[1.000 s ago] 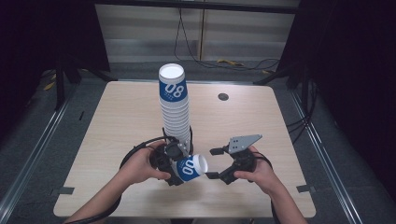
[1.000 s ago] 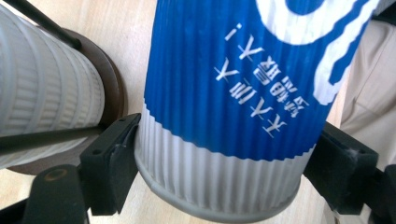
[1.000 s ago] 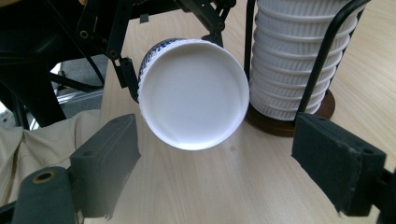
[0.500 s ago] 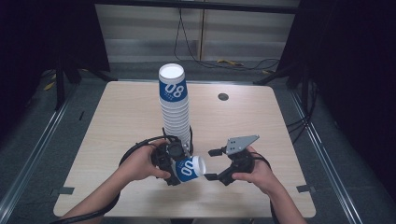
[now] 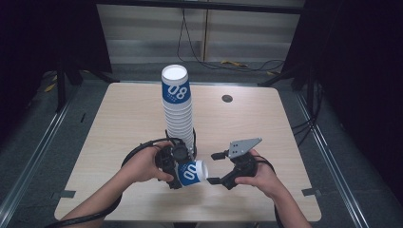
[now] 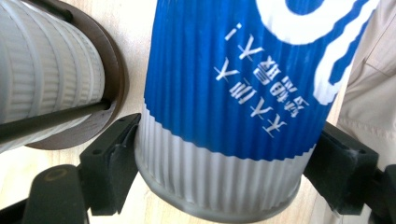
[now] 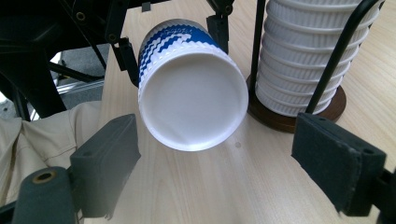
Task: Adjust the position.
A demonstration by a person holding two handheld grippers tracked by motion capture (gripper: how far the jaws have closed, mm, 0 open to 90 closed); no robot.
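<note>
Near the front edge of the desk [image 5: 119, 123], about midway along it, the left gripper [image 5: 177, 167] clamps a single blue-and-white paper cup [image 5: 192, 172] on its side, the jaws pressing on the ribbed white band near its rim. The cup's flat bottom faces the right gripper [image 5: 215, 167], which sits just beside it with jaws spread wide and nothing between them; in the right gripper view the cup [image 7: 191, 88] hangs ahead of the open pads without touching either.

Directly behind the held cup rises a tall stack of cups [image 5: 178, 111], upside down, on a dark round wooden base [image 7: 299, 116] with thin black upright rods [image 7: 336, 51] around it. The stack stands near the middle of the desk, leaning slightly, its top cup marked in blue. It is the closest obstacle: in the left gripper view the base [image 6: 109, 60] lies just beside the held cup [image 6: 233, 107], close to one jaw.

A small dark round disc [image 5: 227, 98] lies well apart, towards the far right corner. Cables trail on the floor beyond the far edge.
</note>
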